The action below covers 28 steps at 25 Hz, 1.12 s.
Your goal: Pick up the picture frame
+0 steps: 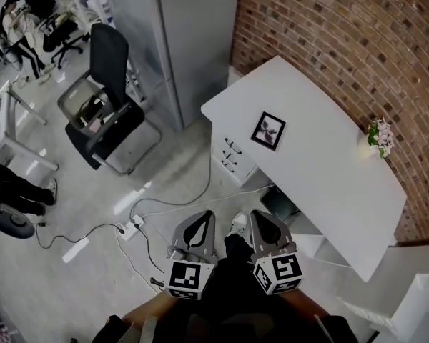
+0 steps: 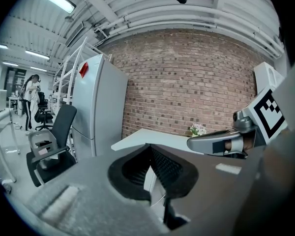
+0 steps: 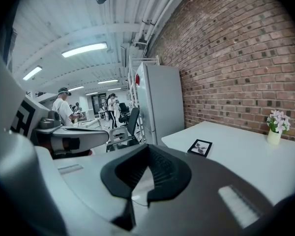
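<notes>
A small black picture frame [image 1: 269, 131] with a pale print lies flat on the white desk [image 1: 322, 163], near the desk's left end; the right gripper view shows the picture frame [image 3: 200, 147] ahead on the desk top. My left gripper [image 1: 200, 224] and right gripper [image 1: 261, 222] hang side by side over the floor, short of the desk's near edge. Both are shut with nothing between the jaws. In the left gripper view the frame is hidden; the left gripper [image 2: 150, 149] points at the desk's corner, with the right gripper beside it.
A small vase of flowers [image 1: 380, 138] stands on the desk by the brick wall [image 1: 343, 34]. A drawer unit [image 1: 232, 159] sits under the desk. A black office chair [image 1: 107, 109], a grey cabinet [image 1: 186, 41] and floor cables with a power strip [image 1: 132, 227] lie to the left.
</notes>
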Each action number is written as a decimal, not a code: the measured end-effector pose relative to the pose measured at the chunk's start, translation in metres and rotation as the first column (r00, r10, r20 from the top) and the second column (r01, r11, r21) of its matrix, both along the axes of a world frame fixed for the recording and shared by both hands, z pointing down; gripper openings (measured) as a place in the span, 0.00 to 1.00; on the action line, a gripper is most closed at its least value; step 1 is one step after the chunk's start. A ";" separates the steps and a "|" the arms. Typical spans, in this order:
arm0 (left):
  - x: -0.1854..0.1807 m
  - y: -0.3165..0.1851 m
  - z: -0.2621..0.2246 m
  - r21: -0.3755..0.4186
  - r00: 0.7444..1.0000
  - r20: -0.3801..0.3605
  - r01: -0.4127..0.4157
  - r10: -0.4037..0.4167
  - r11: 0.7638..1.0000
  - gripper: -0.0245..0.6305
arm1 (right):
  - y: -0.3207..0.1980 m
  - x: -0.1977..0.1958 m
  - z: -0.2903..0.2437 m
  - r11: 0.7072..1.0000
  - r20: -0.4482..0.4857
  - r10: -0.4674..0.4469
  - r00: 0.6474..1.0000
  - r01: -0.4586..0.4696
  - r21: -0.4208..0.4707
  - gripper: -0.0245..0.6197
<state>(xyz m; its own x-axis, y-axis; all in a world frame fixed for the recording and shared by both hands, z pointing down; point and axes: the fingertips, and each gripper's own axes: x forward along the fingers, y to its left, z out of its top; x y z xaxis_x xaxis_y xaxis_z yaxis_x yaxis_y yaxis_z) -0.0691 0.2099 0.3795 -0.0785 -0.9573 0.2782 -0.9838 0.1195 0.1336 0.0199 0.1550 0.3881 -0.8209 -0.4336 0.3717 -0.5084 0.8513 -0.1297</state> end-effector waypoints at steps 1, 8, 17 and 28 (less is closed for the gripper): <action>-0.002 -0.004 0.001 -0.003 1.000 -0.001 0.000 0.000 1.000 0.04 | -0.004 -0.002 0.001 1.000 -0.002 0.001 1.000 -0.001 -0.005 0.04; -0.020 -0.043 0.004 -0.024 1.000 0.009 0.002 -0.002 1.000 0.04 | -0.042 -0.022 0.009 1.000 0.005 -0.011 1.000 0.011 -0.028 0.04; -0.033 -0.122 0.019 -0.075 1.000 -0.009 -0.021 0.021 0.997 0.04 | -0.116 -0.039 0.026 0.997 -0.005 -0.003 1.000 0.002 -0.076 0.04; -0.024 -0.211 0.029 -0.103 0.998 -0.006 -0.068 0.068 0.992 0.04 | -0.196 -0.032 0.042 0.993 -0.013 0.036 0.999 -0.037 -0.110 0.04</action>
